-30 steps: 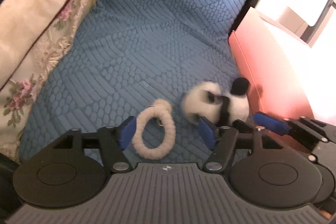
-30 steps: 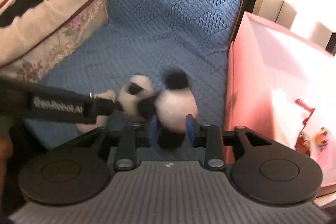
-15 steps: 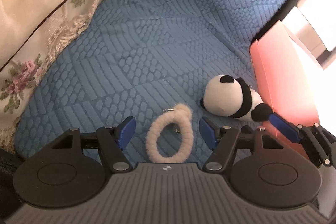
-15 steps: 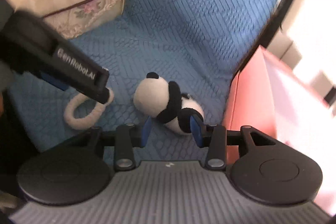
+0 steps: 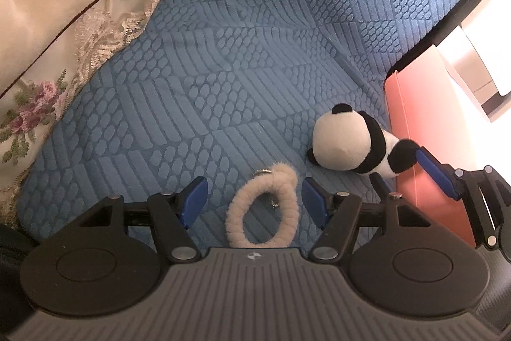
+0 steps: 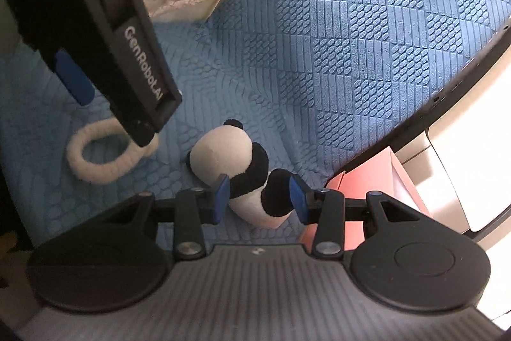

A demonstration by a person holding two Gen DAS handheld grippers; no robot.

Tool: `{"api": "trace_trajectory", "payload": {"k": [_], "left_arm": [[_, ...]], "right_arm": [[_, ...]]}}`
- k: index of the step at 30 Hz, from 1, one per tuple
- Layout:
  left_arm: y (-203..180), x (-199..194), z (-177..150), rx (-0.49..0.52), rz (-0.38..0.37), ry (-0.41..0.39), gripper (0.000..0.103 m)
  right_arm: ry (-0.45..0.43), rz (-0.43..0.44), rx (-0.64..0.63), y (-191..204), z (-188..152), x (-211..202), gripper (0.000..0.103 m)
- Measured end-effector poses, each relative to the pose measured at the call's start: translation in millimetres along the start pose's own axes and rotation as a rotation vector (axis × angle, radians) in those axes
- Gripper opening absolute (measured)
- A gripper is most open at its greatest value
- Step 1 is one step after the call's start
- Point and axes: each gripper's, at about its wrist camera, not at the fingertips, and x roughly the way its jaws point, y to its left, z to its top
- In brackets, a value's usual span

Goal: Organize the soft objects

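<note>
A small plush panda lies on the blue quilted cover beside a pink box. My right gripper is shut on its lower body, one pad on the black band and the other on the black leg. The left wrist view shows the same panda with the right gripper on its rear end. A cream fluffy ring with a small metal clasp lies flat between the fingers of my left gripper, which is open and clear of it on both sides. That ring is partly hidden behind the left gripper's body.
A pink box stands against the right edge of the cover, right next to the panda. A floral cushion with a white blanket over it fills the left side. A black frame edge borders the cover at the right.
The panda, blurred and in motion a second ago, now lies still on the cover in the right gripper. Both views have rolled. The ring now sits more centred between the left fingers.
</note>
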Motion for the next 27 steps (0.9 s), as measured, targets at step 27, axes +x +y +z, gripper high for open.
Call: {"api": "trace_trajectory", "payload": {"k": [27], "left_arm": [[0,11,2,-0.020,-0.022,0.031,0.053]], "right_arm": [[0.109,0.064,-0.187,19,5,35,0.047]]}}
